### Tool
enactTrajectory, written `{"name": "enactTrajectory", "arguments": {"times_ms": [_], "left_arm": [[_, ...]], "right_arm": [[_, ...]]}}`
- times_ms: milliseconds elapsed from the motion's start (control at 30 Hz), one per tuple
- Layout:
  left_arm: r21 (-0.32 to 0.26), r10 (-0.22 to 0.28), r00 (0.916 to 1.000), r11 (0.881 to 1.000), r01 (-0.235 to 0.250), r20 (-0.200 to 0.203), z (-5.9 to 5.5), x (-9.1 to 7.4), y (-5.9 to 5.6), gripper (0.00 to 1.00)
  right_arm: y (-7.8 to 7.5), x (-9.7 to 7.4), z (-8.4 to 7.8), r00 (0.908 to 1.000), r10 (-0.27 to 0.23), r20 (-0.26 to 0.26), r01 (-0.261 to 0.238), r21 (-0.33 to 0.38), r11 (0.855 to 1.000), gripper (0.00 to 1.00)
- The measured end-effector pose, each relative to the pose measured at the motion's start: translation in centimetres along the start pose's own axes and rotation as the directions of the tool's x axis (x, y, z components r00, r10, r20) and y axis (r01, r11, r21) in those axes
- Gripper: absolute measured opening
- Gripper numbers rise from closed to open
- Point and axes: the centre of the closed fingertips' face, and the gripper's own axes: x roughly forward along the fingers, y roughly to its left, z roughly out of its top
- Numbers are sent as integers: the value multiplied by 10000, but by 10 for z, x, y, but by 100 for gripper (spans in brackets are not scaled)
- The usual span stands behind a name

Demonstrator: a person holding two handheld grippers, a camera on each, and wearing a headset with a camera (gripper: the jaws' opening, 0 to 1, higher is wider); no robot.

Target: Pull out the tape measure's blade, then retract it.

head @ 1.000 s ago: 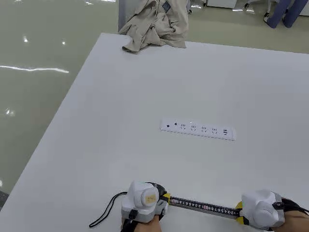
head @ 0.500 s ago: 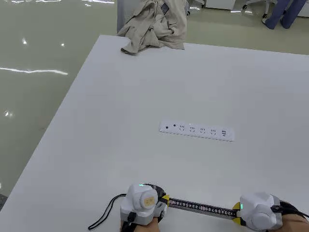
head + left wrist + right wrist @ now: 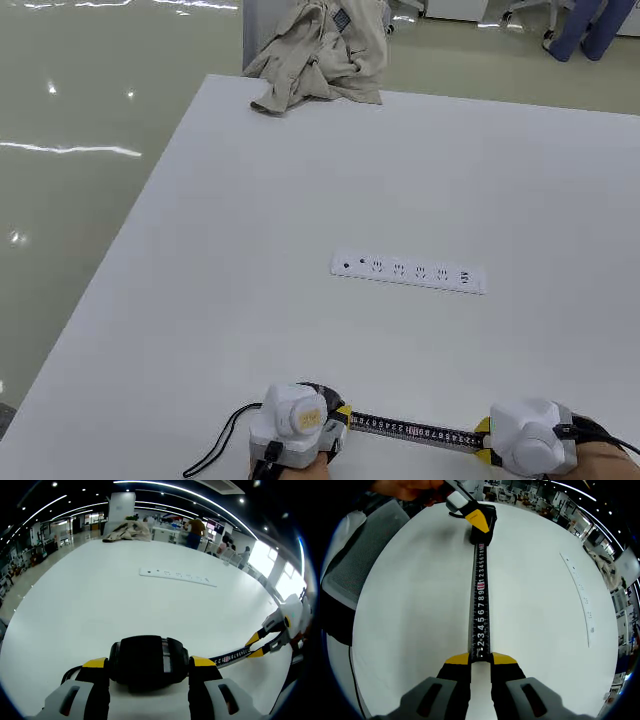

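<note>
Black tape-measure case sits clamped in left gripper; right gripper pinches blade; keep it straight, taut.

The table was smooth matt white, the tape measure's case black plastic with a slight sheen, its blade matt black, the garment crumpled beige cloth, the floor glossy.
</note>
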Motion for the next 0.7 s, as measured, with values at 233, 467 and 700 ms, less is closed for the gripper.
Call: {"name": "enactTrajectory", "arguments": {"times_ms": [233,467,700], "left_arm": [[-14,2,10000,10000,-2,18,0,0,0,61],[6,-6,10000,10000,6,5,0,1,0,61],[34,-30,10000,10000,30,5,0,1,0,61]], "right_arm": [[1,3,2,9998,182,5,-182,290,9994,14],[1,4,0,9967,807,129,-817,1743,9813,14],[5,5,1,9930,1179,42,-1166,1913,9746,14]]}}
